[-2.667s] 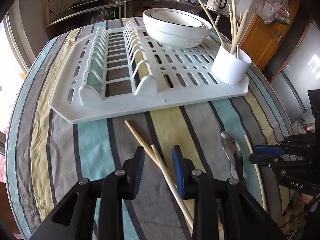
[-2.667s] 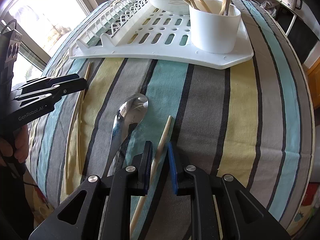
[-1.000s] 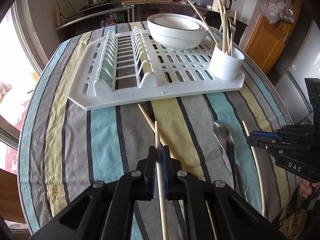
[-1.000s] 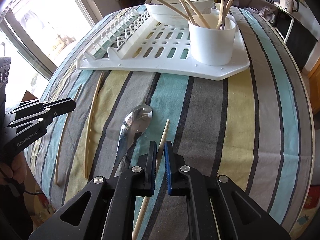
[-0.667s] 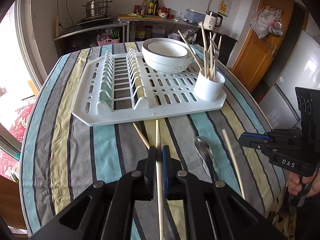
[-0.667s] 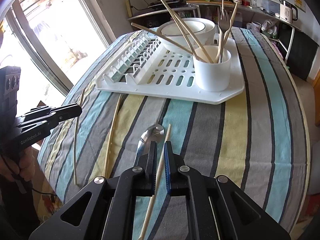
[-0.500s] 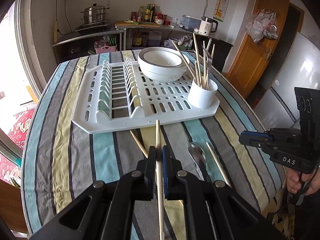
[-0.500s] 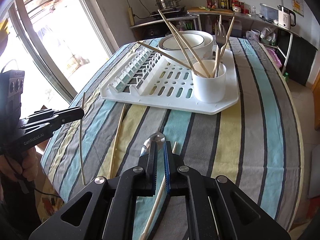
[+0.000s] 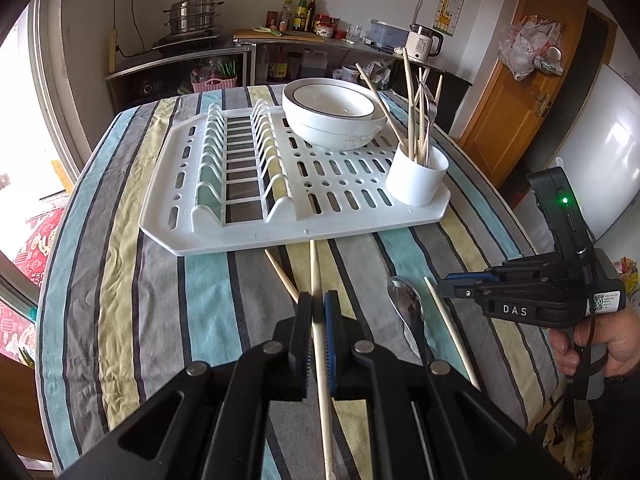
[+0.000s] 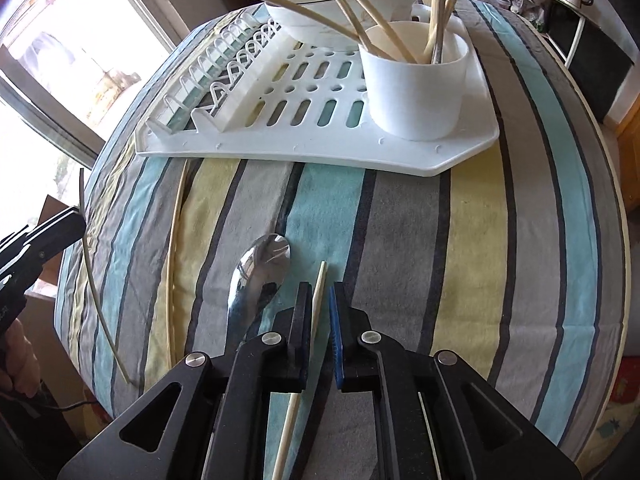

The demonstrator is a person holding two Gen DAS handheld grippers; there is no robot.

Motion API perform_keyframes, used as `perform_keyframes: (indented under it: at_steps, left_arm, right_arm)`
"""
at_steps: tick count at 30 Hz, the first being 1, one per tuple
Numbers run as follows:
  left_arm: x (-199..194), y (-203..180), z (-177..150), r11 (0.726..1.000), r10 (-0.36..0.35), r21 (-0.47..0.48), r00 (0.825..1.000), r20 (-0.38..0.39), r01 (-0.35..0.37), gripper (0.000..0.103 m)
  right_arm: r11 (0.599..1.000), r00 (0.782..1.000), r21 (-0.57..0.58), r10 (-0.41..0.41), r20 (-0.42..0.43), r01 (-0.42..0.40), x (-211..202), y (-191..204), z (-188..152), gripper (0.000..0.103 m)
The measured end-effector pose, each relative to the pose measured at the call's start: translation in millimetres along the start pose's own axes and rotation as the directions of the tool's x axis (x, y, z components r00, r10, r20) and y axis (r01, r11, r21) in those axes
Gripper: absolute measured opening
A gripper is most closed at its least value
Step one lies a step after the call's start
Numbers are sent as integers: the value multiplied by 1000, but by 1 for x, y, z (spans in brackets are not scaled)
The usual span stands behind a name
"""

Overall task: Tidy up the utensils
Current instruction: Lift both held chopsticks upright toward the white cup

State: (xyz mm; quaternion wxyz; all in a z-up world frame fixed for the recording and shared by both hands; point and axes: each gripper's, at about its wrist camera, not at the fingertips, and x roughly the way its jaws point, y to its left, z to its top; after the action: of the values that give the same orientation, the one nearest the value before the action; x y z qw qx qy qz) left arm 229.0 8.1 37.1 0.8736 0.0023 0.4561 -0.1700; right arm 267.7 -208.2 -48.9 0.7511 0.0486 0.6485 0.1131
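Since a second ago your left gripper point(image 9: 318, 312) has lifted its chopstick point(image 9: 316, 276) clear of the cloth, pads clamped on it. Your right gripper point(image 10: 320, 312) has just eased apart around the second chopstick point(image 10: 318, 292); reclamp, then carry both to the white cup point(image 9: 416, 178).

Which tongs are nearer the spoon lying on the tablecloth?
Right. The right tongs sit immediately beside the spoon, with their jaws just eased open around one chopstick. The left tongs grip a second chopstick farther off, across several stripes.
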Motion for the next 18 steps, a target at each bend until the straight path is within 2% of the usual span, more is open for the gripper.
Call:
perform_keyframes:
  at_steps: [6, 14, 18]
  left_arm:
    - [1, 2, 0, 1000, -9, -6, 1000, 2, 9, 6]
    - [1, 2, 0, 1000, -16, -2, 1000, 2, 16, 7]
    - [0, 1, 1, 1000, -19, 3, 1000, 2, 19, 6]
  right_arm:
    - [998, 997, -22, -57, -58, 56, 15, 8, 10, 11]
    - [988, 987, -87, -138, -83, 130, 22, 18, 13, 11]
    - [980, 983, -130, -161, -83, 149, 23, 25, 12, 5]
